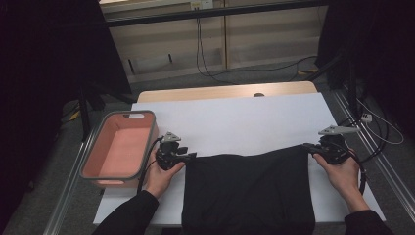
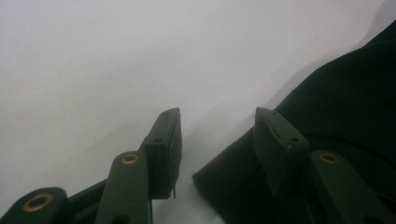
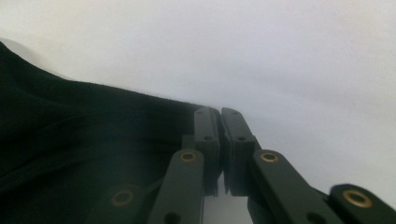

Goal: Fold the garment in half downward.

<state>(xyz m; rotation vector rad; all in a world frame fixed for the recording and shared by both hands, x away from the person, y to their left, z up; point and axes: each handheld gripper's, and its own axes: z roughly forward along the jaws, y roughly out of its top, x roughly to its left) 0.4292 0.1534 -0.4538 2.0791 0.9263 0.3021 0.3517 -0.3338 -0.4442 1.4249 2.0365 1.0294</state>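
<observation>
A black cloth (image 1: 249, 191) lies spread on the white table cover (image 1: 235, 122) and hangs over the near edge. My left gripper (image 1: 190, 155) is at the cloth's far left corner. In the left gripper view it (image 2: 217, 114) stands open, with the corner of the black cloth (image 2: 345, 102) lying under its right jaw and reaching into the gap. My right gripper (image 1: 306, 146) is at the far right corner. In the right gripper view it (image 3: 220, 112) is shut, and the edge of the cloth (image 3: 70, 140) runs straight into its jaws.
A pink bin (image 1: 120, 147) with a grey rim stands at the table's left edge, close to my left hand. Bare white cover stretches beyond the cloth to the wooden far edge (image 1: 225, 92). Cables (image 1: 377, 127) trail off the right side.
</observation>
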